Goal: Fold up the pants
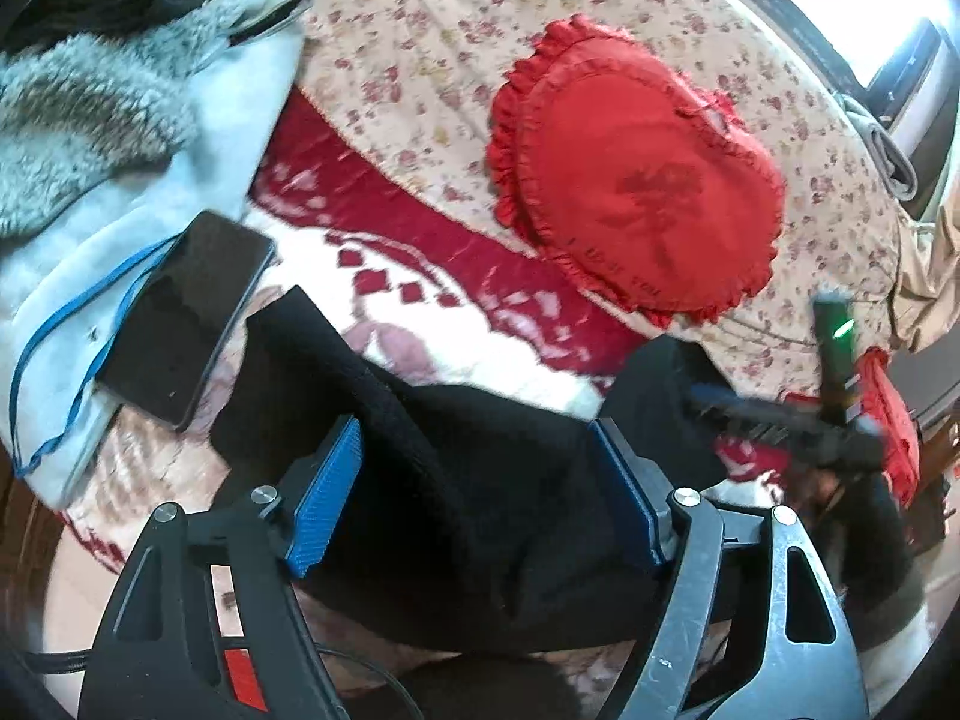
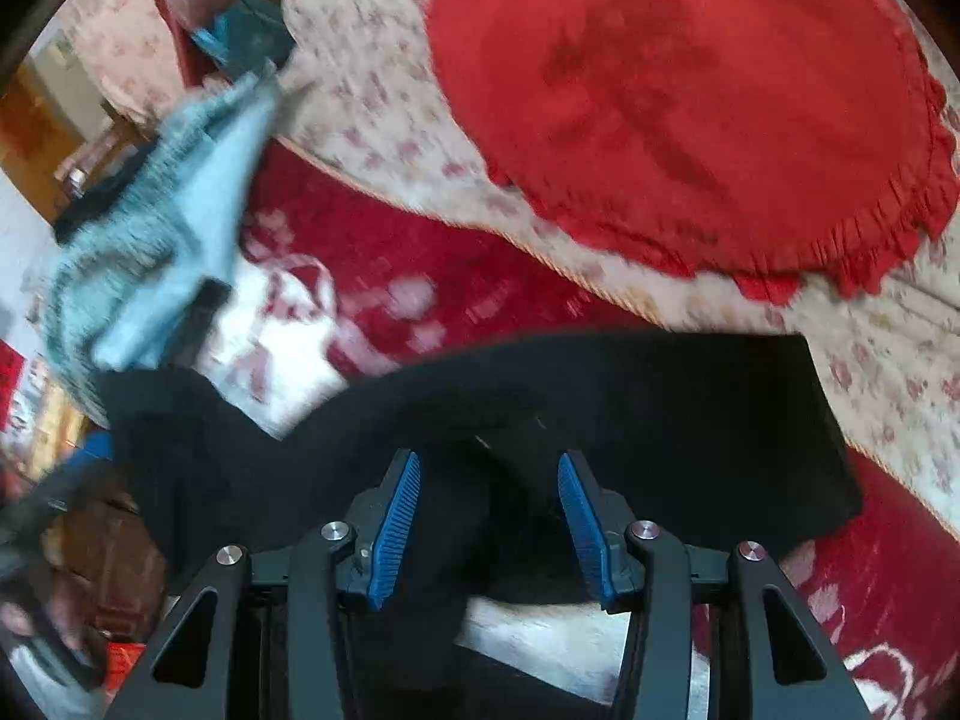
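Note:
Black pants (image 1: pixel 480 480) lie on a red and white blanket on a bed. My left gripper (image 1: pixel 474 492) is open, its blue pads either side of the black fabric, which bunches up between them. In the right wrist view the pants (image 2: pixel 660 420) spread across the blanket, folded to a flat edge at the right. My right gripper (image 2: pixel 489 510) is open, blue pads apart over a ridge of black cloth. The right gripper (image 1: pixel 798 426) also shows in the left wrist view, low over the pants at the right.
A red heart-shaped cushion (image 1: pixel 636 174) lies on the floral quilt (image 1: pixel 420 48) behind the pants. A dark phone (image 1: pixel 186 312) rests on a pale coat with a fur collar (image 1: pixel 90 108) at the left. A light blue garment (image 2: pixel 168 240) lies left.

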A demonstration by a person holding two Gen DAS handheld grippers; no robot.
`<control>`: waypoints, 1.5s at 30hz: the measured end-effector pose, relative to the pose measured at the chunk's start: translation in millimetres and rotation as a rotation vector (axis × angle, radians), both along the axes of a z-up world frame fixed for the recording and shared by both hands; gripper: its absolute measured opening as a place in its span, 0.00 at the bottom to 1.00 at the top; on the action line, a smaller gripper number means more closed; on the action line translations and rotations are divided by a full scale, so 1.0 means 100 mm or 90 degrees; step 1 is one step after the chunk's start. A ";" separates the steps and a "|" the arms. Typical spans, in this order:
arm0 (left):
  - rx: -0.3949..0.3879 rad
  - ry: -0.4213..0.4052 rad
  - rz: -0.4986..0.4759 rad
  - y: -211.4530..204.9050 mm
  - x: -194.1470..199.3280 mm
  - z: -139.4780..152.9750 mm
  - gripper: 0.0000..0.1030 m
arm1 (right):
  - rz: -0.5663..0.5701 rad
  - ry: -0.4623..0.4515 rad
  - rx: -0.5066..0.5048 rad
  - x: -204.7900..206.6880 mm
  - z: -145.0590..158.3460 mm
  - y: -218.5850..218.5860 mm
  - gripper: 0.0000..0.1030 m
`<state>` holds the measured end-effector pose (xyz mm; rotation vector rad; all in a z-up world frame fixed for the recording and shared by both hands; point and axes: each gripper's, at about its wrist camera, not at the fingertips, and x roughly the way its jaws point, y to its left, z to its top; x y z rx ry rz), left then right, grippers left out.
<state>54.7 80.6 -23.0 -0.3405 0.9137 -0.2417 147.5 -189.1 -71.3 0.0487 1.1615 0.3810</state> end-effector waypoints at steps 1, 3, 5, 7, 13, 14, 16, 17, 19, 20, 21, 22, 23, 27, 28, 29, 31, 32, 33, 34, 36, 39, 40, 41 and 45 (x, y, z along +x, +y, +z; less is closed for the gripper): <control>-0.007 -0.004 0.000 -0.02 0.01 0.02 0.77 | 0.002 0.012 -0.016 0.00 -0.09 0.00 0.45; -0.018 -0.002 -0.016 -0.13 0.08 0.04 0.80 | 0.003 0.023 -0.021 -0.02 -0.22 -0.03 0.45; -0.006 0.013 -0.052 -0.31 0.18 0.00 0.81 | -0.008 0.022 0.002 -0.04 -0.23 -0.10 0.45; 0.012 0.023 -0.077 -0.51 0.30 -0.08 0.81 | -0.017 0.023 0.018 -0.05 -0.23 -0.16 0.46; 0.030 0.089 -0.125 -0.96 0.68 -0.40 0.81 | -0.011 0.016 0.023 -0.08 -0.17 -0.27 0.46; 0.039 0.101 -0.131 -1.02 0.73 -0.46 0.81 | -0.013 0.011 0.021 -0.07 -0.15 -0.30 0.46; 0.045 0.114 -0.131 -1.10 0.78 -0.53 0.80 | -0.020 0.002 0.025 -0.05 -0.08 -0.36 0.46; 0.045 0.119 -0.133 -1.13 0.80 -0.56 0.80 | -0.025 -0.002 0.028 -0.04 -0.05 -0.41 0.46; 0.041 0.115 -0.142 -1.17 0.78 -0.55 0.69 | -0.040 -0.008 0.031 -0.03 0.00 -0.49 0.46; 0.041 0.113 -0.149 -1.19 0.77 -0.54 0.62 | -0.048 -0.010 0.034 -0.02 0.03 -0.54 0.46; 0.045 0.108 -0.166 -1.24 0.73 -0.52 0.45 | -0.058 -0.012 0.041 -0.01 0.06 -0.59 0.46; 0.055 0.103 -0.181 -1.29 0.68 -0.49 0.29 | -0.073 -0.014 0.054 0.00 0.09 -0.65 0.46; 0.068 0.096 -0.191 -1.34 0.63 -0.48 0.24 | -0.088 -0.014 0.071 0.01 0.12 -0.71 0.46; 0.125 0.026 -0.259 -1.59 0.23 -0.36 0.14 | -0.141 -0.016 0.157 0.02 0.26 -0.88 0.47; 0.129 0.015 -0.274 -1.63 0.14 -0.34 0.14 | -0.156 -0.017 0.177 0.02 0.29 -0.91 0.47; 0.135 0.002 -0.288 -1.67 0.03 -0.32 0.14 | -0.170 -0.017 0.188 0.03 0.32 -0.95 0.48; 0.145 -0.015 -0.304 -1.73 -0.11 -0.30 0.14 | -0.202 -0.017 0.187 0.03 0.34 -1.00 0.53; 0.147 -0.018 -0.308 -1.73 -0.14 -0.30 0.14 | -0.213 -0.013 0.190 0.03 0.33 -1.02 0.56; 0.148 -0.019 -0.311 -1.74 -0.18 -0.30 0.14 | -0.224 -0.007 0.206 0.03 0.32 -1.05 0.57; 0.150 -0.020 -0.314 -1.74 -0.21 -0.30 0.14 | -0.231 -0.003 0.220 0.03 0.32 -1.07 0.57; 0.151 -0.022 -0.316 -1.74 -0.26 -0.30 0.14 | -0.250 -0.001 0.253 0.02 0.32 -1.14 0.57; 0.156 -0.027 -0.324 -1.73 -0.32 -0.29 0.14 | -0.274 -0.005 0.280 0.01 0.35 -1.20 0.58; 0.157 -0.029 -0.326 -1.74 -0.34 -0.30 0.14 | -0.277 -0.004 0.288 0.02 0.35 -1.23 0.58; 0.158 -0.029 -0.328 -1.75 -0.37 -0.31 0.14 | -0.281 -0.001 0.296 0.02 0.36 -1.24 0.59; 0.173 -0.032 -0.342 -1.79 -0.48 -0.34 0.14 | -0.286 0.029 0.314 0.08 0.31 -1.26 0.63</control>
